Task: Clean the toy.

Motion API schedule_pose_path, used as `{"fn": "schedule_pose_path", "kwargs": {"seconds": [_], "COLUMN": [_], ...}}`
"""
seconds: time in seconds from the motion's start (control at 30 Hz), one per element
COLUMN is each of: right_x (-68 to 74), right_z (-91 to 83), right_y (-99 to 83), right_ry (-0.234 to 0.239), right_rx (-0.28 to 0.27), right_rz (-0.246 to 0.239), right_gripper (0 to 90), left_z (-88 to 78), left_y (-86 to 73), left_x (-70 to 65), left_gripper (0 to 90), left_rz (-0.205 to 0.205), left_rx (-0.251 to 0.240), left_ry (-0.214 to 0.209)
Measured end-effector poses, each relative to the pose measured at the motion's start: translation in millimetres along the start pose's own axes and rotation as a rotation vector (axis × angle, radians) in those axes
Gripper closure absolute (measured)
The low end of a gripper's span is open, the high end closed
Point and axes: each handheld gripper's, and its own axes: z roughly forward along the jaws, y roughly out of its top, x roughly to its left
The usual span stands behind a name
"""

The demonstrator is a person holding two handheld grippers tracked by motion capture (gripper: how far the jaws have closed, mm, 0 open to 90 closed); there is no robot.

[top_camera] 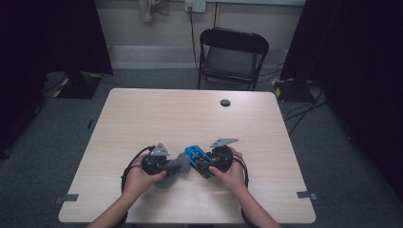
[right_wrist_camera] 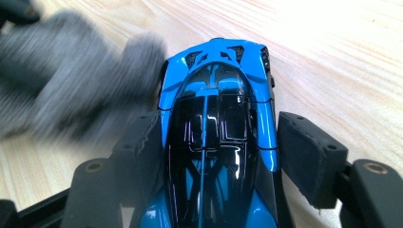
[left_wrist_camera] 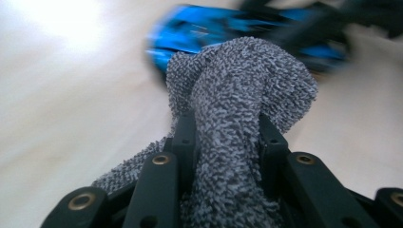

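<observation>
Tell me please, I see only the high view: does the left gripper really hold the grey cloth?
Observer: Yes. In the left gripper view the left gripper has its jaws shut on the grey cloth, which is bunched between them.
Operator: Which side of the car faces up?
Observer: Its glossy black roof. The right gripper has a pad at each side of the blue toy car.
Operator: Does the cloth reach the car?
Observer: In the right gripper view the blurred cloth lies against one side, near the car's pointed end.

Grey-flecked cloth (left_wrist_camera: 237, 118), blue-black toy car (right_wrist_camera: 218, 128)
</observation>
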Motion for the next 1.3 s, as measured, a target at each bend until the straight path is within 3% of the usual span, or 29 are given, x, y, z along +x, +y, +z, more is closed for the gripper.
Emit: {"fn": "schedule_pose_path", "kwargs": {"seconds": [0.03, 0.07, 0.13, 0.3, 0.43, 0.63, 0.7, 0.87, 1.3], "right_x": [0.0, -0.2, -0.2, -0.3, -0.6, -0.3, -0.3, -0.3, -0.1], "right_z": [0.0, 0.2, 0.1, 0.3, 0.4, 0.3, 0.3, 0.4, 1.0], "right_y": [0.0, -0.1, -0.1, 0.3, 0.1, -0.1, -0.1, 1.0, 0.8], "right_ry": [0.000, 0.001, 0.002, 0.004, 0.004, 0.002, 0.002, 0.002, 0.001], "right_rx": [0.000, -0.002, -0.002, 0.001, -0.002, -0.003, -0.002, 0.006, 0.000], "right_rz": [0.000, 0.000, 0.001, -0.001, -0.002, -0.002, 0.001, 0.000, 0.002], "right_gripper": [33.2, 33.2, 33.2, 33.2, 33.2, 33.2, 33.2, 33.2, 33.2], "left_z": [0.0, 4.4, 9.5, 19.1, 23.1, 16.2, 12.6, 7.7, 3.2], "left_y": [0.0, -0.2, 2.0, 8.6, 9.1, 7.1, 5.4, 3.7, 2.8], "left_x": [0.0, -12.2, -21.6, -26.1, -22.3, -6.1, 2.3, 15.6, 33.3], "left_gripper": [68.0, 68.0, 67.9, 67.6, 67.6, 67.6, 67.6, 67.6, 67.6], "left_rz": [0.000, 0.025, 0.053, 0.047, 0.025, 0.006, -0.025, -0.060, -0.081], "left_rx": [0.000, 0.020, 0.026, 0.031, 0.027, 0.025, 0.016, 0.010, 0.005], "left_ry": [0.000, -0.043, -0.063, -0.061, -0.058, -0.001, 0.009, 0.039, 0.083]}}
